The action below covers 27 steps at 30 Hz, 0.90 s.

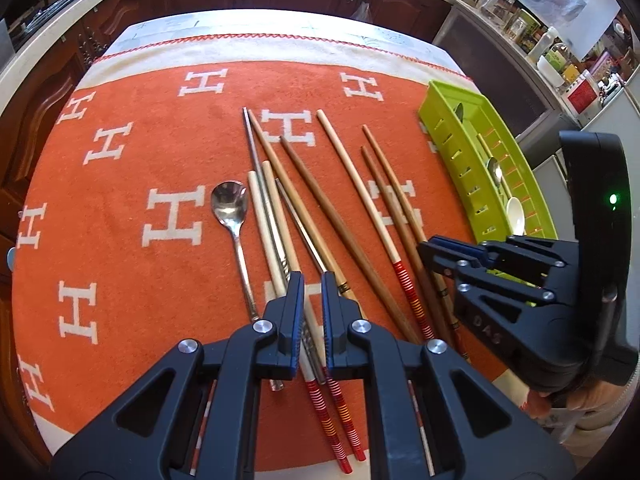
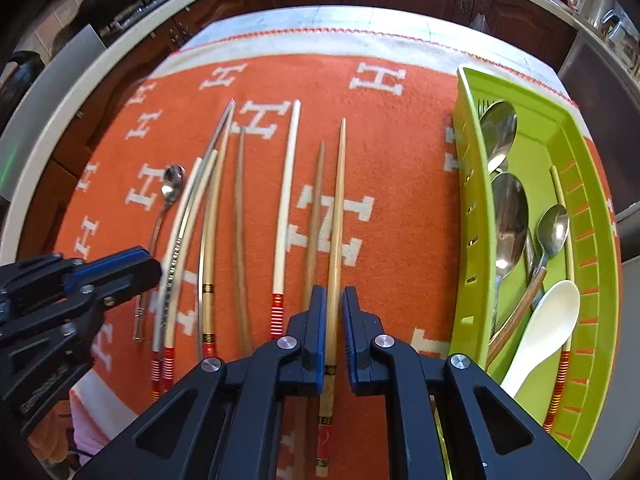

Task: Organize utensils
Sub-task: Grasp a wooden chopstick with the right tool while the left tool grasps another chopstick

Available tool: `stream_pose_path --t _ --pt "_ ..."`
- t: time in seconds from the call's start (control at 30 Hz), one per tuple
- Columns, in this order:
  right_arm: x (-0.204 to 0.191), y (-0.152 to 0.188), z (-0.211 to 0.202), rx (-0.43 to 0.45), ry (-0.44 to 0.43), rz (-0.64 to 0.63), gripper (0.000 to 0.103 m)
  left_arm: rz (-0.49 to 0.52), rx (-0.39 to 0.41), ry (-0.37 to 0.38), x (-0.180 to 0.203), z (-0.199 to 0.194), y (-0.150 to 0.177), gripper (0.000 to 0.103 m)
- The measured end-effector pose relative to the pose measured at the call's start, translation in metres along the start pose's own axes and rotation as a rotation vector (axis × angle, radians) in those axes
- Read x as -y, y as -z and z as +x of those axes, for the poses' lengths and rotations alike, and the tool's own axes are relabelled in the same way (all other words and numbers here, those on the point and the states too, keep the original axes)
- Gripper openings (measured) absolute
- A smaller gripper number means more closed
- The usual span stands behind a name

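Orange cloth (image 1: 132, 280), left wrist view: chopsticks (image 1: 352, 200) fanned at centre, steel spoon (image 1: 234, 220) at 9 o'clock, all apparently awaiting sorting; left gripper (image 1: 312, 312) low over the bundle, jaws parted and holding nothing. Right wrist view: green tray (image 2: 468, 208) at 3 o'clock already keeps spoons; right gripper (image 2: 330, 332) straddles one chopstick (image 2: 336, 216), jaws unclosed, likely lined up for a grasp.

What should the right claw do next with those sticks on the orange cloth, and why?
Probably close the right gripper on the light wooden chopstick lying between its open fingers; the green tray beside it already holds spoons and one chopstick, so that is likely where it goes.
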State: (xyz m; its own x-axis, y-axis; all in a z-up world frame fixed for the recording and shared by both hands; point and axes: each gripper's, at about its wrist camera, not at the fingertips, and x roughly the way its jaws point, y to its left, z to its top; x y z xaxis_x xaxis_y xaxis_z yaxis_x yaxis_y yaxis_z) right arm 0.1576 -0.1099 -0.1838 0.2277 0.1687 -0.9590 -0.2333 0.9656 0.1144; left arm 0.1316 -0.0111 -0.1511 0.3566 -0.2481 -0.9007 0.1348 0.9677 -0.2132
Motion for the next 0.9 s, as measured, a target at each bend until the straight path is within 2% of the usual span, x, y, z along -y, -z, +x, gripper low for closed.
stream_pose_path --t 0.17,0.47,0.6,0.7,0.9 --pt "-0.002 0.002 0.001 0.022 0.007 0.000 0.006 0.014 -0.002 0.018 0.007 0.003 -0.005 0.006" --pt "0.021 0.008 -0.029 0.088 -0.101 0.119 0.006 0.017 -0.016 0.094 0.028 0.018 -0.020 0.006" --pt "0.036 0.011 -0.048 0.120 -0.137 0.172 0.006 -0.026 -0.059 0.141 0.035 0.031 -0.030 0.006" --pt "0.050 0.012 -0.059 0.141 -0.164 0.214 0.006 -0.083 -0.114 0.152 0.038 0.046 -0.039 0.006" --pt "0.073 0.020 -0.079 0.181 -0.198 0.264 0.006 -0.090 -0.131 0.126 0.054 0.057 -0.054 0.006"
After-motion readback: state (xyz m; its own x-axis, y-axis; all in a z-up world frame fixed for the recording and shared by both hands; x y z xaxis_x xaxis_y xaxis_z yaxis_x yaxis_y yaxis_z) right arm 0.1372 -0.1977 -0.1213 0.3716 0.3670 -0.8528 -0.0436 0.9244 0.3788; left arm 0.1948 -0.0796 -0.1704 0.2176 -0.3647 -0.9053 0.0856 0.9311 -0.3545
